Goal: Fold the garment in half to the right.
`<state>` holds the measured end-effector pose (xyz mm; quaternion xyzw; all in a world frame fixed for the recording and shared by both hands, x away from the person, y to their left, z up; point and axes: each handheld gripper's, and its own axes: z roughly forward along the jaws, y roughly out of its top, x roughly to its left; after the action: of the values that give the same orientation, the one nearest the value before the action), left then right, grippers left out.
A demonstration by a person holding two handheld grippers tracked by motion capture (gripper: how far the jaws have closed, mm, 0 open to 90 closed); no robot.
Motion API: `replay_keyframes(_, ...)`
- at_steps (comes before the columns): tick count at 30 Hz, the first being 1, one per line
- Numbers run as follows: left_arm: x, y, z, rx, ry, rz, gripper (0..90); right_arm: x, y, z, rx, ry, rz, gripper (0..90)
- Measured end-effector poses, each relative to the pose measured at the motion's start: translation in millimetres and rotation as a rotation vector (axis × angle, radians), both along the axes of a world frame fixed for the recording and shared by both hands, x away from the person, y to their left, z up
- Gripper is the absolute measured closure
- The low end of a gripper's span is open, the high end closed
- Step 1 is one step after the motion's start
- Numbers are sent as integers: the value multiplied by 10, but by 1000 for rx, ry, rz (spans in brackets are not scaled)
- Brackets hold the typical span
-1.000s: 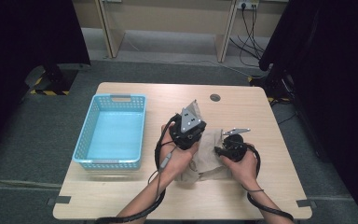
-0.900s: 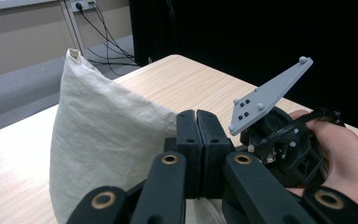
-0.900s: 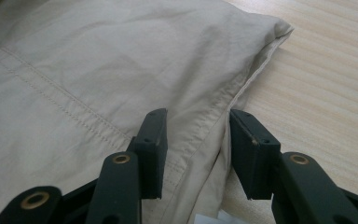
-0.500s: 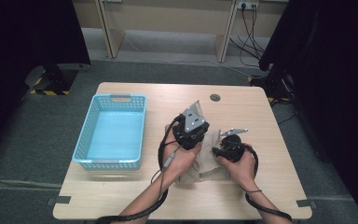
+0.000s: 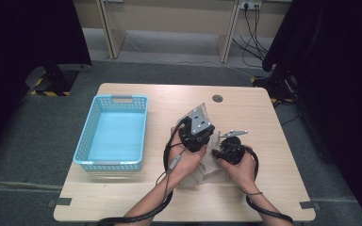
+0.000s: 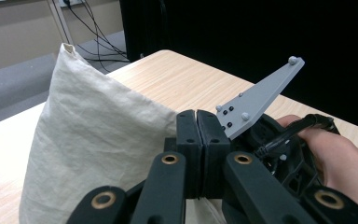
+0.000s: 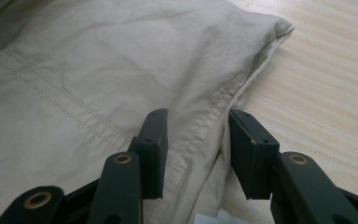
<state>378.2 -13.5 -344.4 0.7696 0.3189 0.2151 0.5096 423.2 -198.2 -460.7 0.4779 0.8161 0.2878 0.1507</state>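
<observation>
A beige cloth lies crumpled on the wooden table under both hands. My left gripper is shut on a fold of it, and in the left gripper view its jaws press together while the cloth stands up in a peak beside them. My right gripper sits just to the right, low over the cloth. In the right gripper view its jaws stand apart astride the stitched hem of the cloth, without pressing on it. The right gripper and its grey plate sit close by.
A light blue plastic basket stands empty at the left of the table. A round cable hole sits near the far edge. Bare wood lies to the right of the cloth's hem. Cables trail from both grippers toward the front edge.
</observation>
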Motion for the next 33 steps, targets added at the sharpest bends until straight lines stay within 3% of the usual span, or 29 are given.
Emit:
replay_keyframes(10,3,-73,-65,12,7,-15,887,-9,-7,0,23,10,-5,570)
replay_keyframes(17,43,-111,-129,19,13,-16,887,-28,-115,75,51,8,-25,530)
replay_keyframes(23,66,-150,-184,28,19,-21,887,-52,-239,302,89,-44,-40,524)
replay_keyframes(33,111,-213,-274,41,26,-23,887,-79,-318,864,159,-158,-35,525)
